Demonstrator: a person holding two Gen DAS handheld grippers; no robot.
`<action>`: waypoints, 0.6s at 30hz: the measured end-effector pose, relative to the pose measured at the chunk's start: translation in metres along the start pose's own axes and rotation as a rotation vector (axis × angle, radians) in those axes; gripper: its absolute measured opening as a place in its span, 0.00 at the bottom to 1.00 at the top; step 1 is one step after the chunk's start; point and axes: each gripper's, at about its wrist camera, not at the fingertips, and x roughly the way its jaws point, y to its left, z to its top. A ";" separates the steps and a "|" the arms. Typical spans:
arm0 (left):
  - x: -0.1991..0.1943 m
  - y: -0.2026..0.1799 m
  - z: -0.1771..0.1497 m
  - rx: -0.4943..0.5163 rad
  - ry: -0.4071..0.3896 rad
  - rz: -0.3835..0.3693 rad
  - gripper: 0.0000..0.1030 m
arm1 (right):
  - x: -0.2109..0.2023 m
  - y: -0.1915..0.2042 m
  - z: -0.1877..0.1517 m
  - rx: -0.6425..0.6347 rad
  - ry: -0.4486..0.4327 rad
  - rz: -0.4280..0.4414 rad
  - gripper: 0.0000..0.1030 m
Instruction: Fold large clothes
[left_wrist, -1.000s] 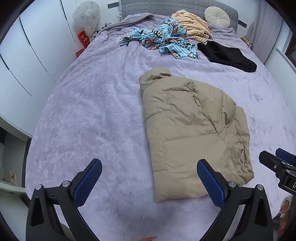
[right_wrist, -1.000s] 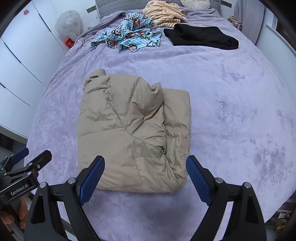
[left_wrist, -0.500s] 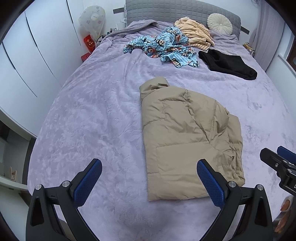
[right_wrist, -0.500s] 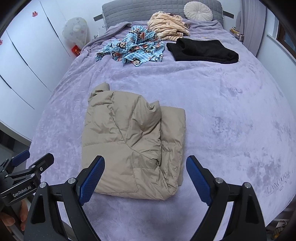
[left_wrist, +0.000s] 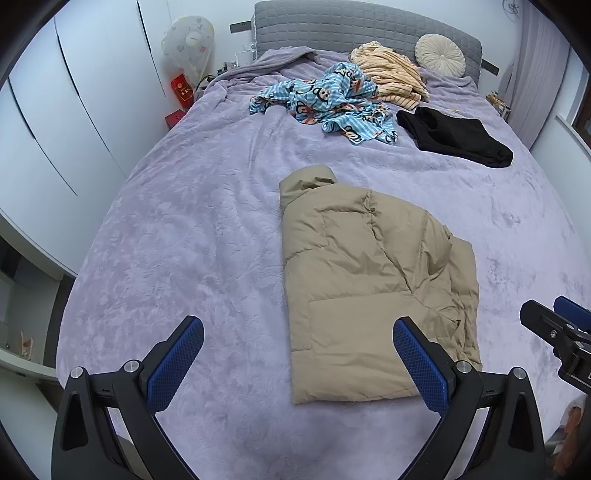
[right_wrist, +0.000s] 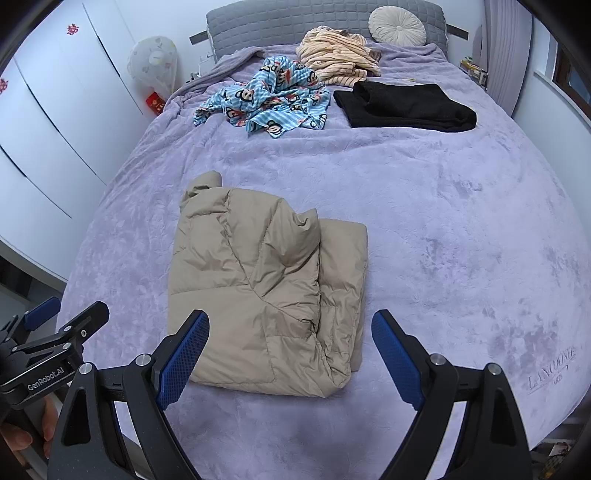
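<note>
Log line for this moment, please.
beige puffer jacket: folded on purple blanket | left hand-held gripper: open, empty | right hand-held gripper: open, empty

Bare purple blanket (right_wrist: 461, 229) lies open around my folded beige puffer jacket (right_wrist: 266, 291); other clothes sit well beyond it.

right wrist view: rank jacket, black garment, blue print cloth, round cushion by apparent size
1. jacket, largest, though it lies nearest the camera, which inflates it.
2-3. black garment and blue print cloth: look alike in area, so I won't rank them.
4. round cushion, smallest, but farthest away.
</note>
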 end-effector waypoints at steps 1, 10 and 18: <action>0.000 0.000 0.000 0.001 -0.001 0.001 0.99 | -0.001 0.000 0.000 0.002 0.000 -0.001 0.89; -0.001 -0.001 -0.002 -0.001 0.001 0.001 0.99 | -0.003 -0.001 -0.001 0.010 -0.002 -0.002 0.89; -0.001 0.000 -0.002 -0.001 0.001 0.002 0.99 | -0.002 -0.002 0.000 0.007 -0.001 -0.002 0.89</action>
